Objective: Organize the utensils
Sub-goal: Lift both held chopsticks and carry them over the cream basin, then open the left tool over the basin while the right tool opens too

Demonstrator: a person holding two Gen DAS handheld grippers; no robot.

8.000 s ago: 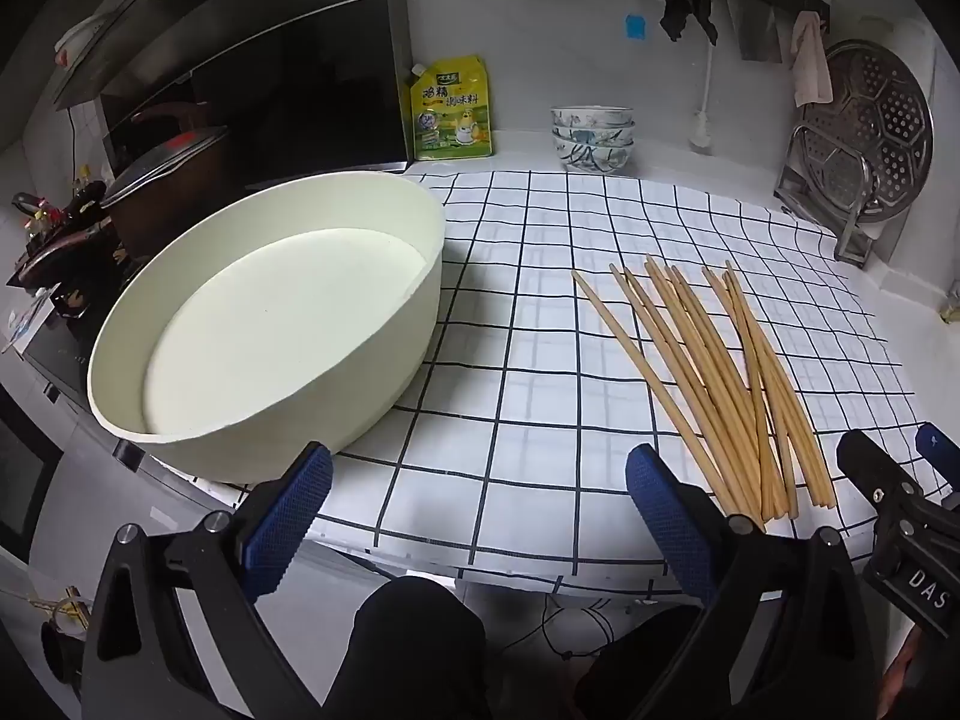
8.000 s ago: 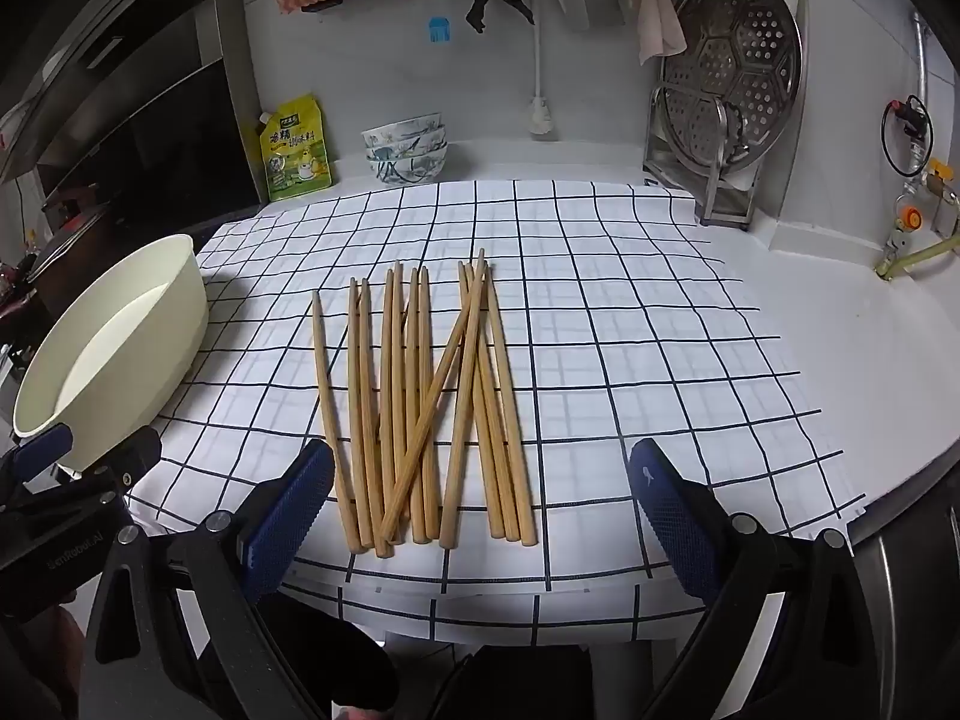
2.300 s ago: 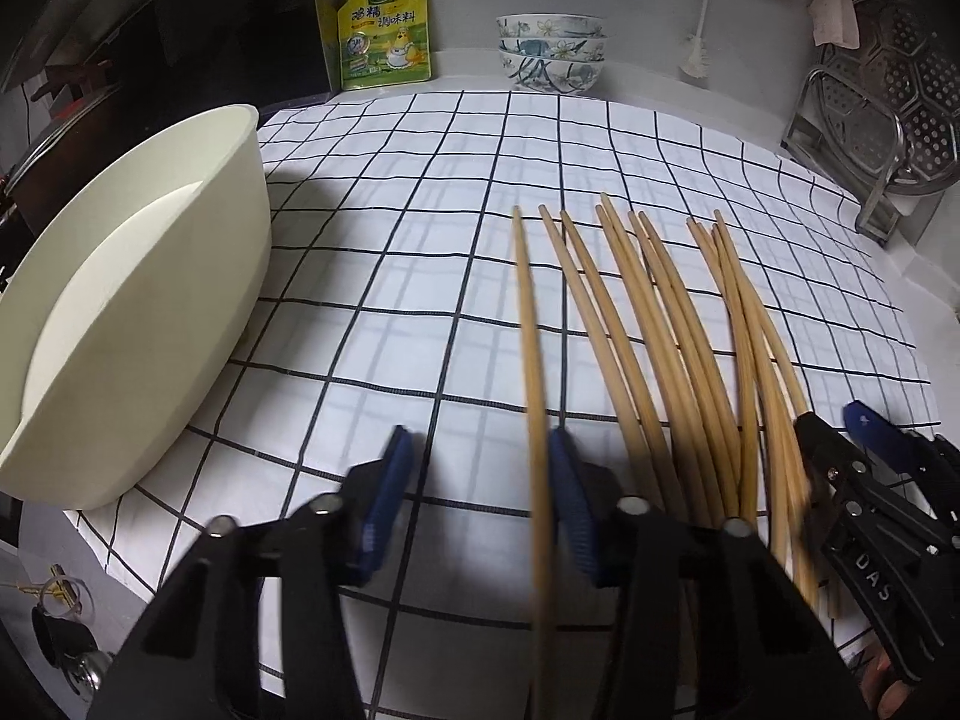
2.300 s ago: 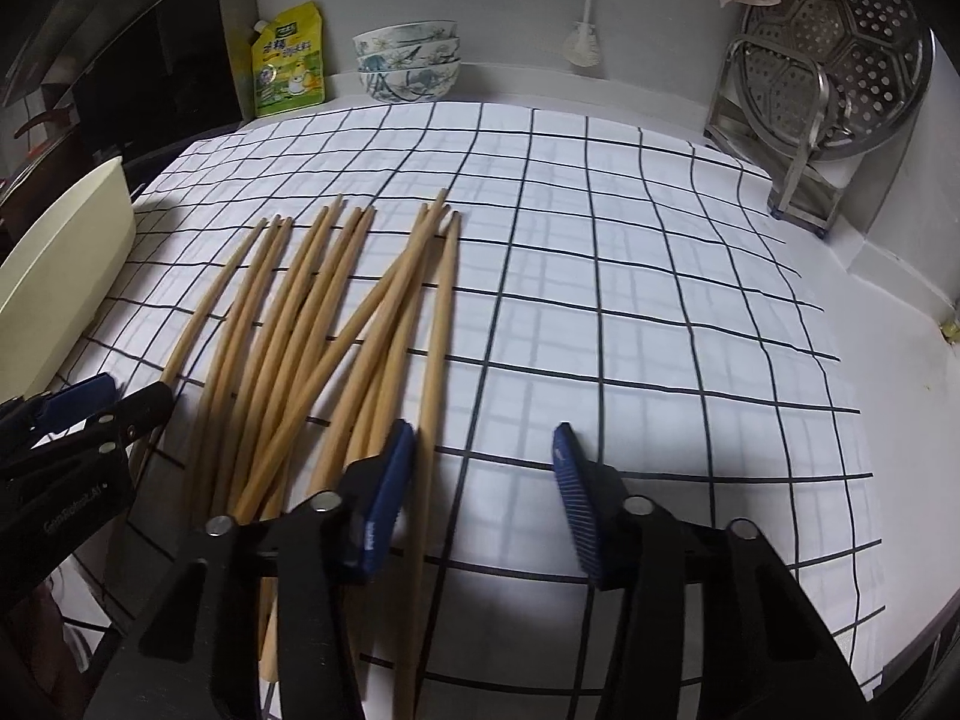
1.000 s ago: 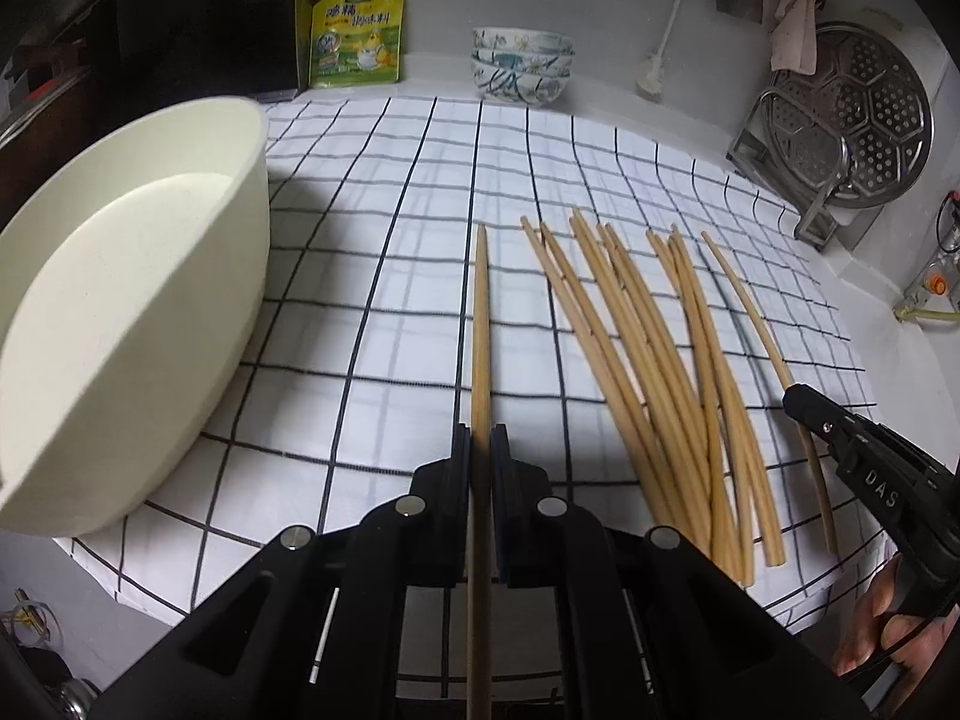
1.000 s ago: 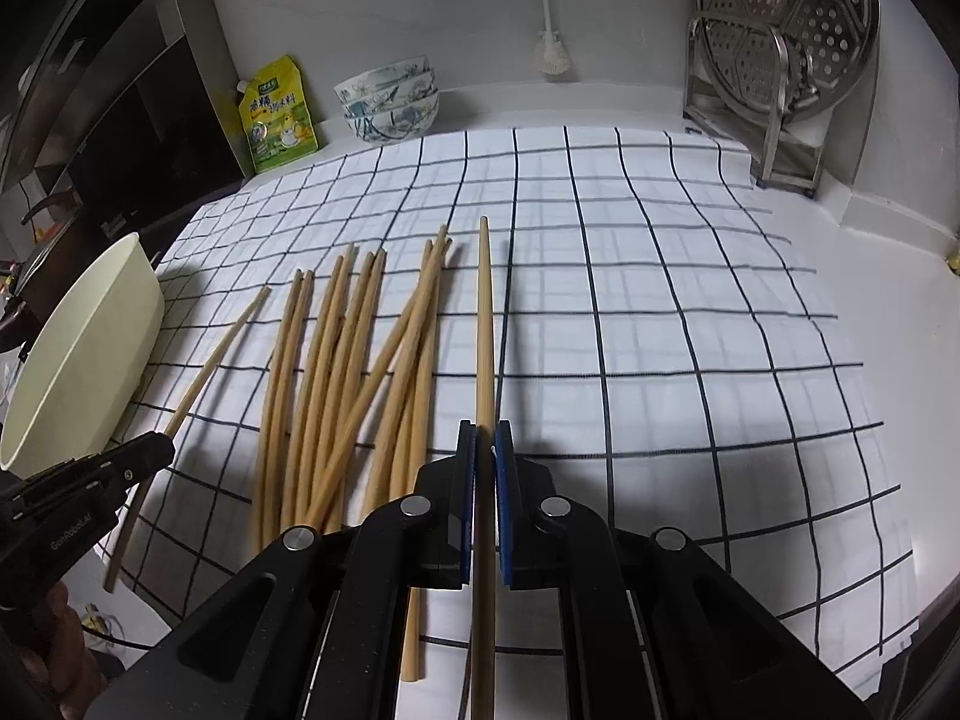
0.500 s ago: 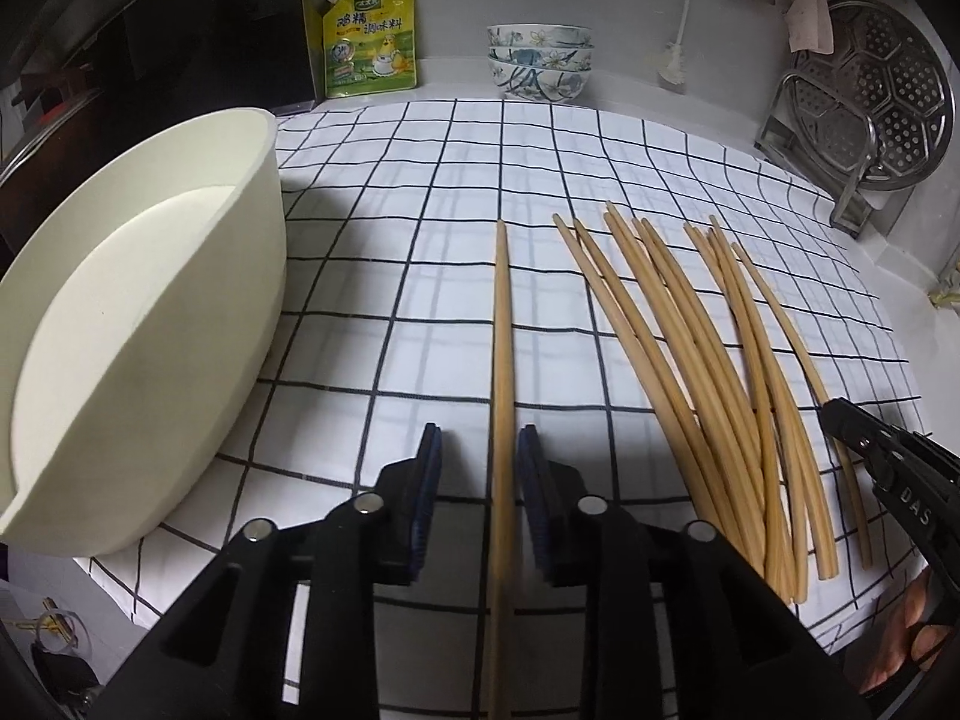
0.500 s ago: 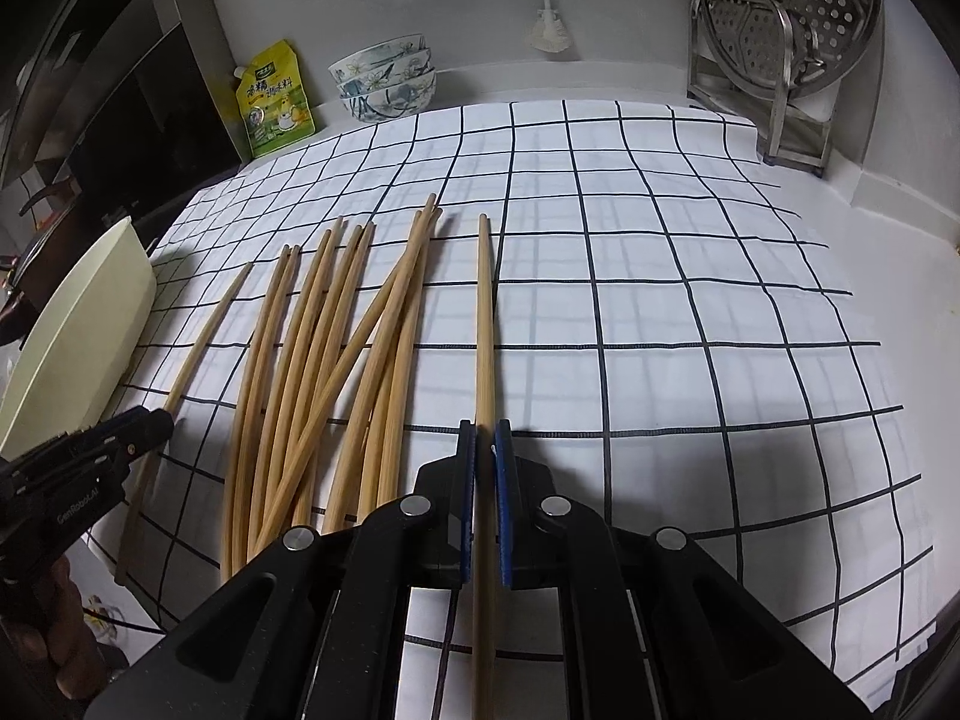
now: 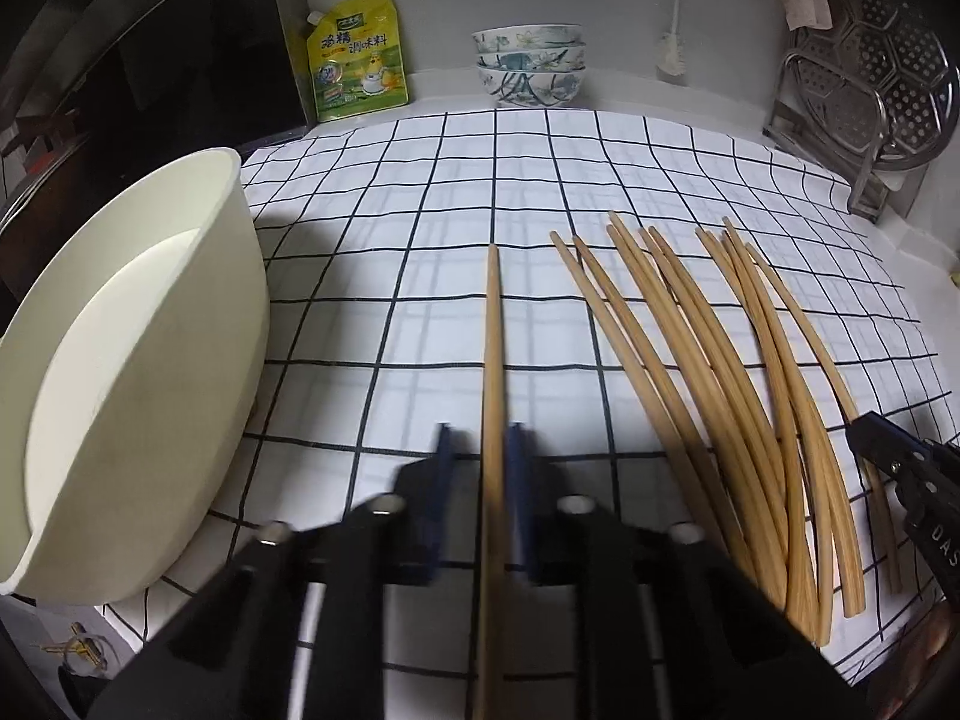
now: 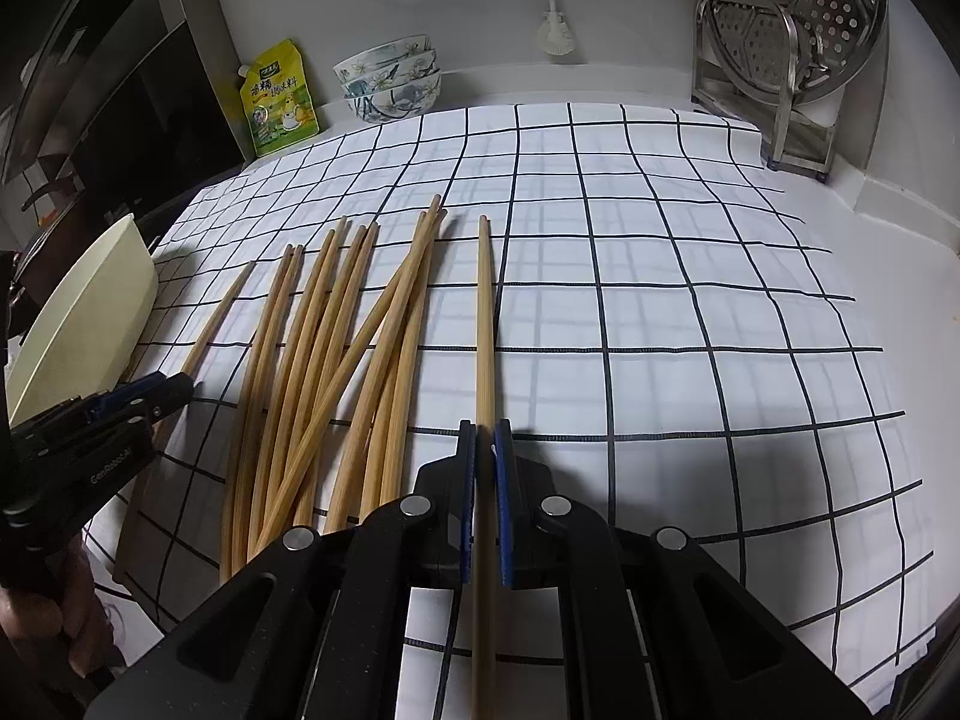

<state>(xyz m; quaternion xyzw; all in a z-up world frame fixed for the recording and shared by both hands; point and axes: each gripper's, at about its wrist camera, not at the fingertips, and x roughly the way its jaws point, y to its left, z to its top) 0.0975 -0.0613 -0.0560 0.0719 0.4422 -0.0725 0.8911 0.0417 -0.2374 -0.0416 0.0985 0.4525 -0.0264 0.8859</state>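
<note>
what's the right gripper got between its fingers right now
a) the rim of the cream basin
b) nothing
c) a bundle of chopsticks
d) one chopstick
d: in the right wrist view, the right gripper is shut on a single chopstick, which runs forward between its blue fingers, apart from the loose pile of chopsticks lying on the checked cloth.
</note>
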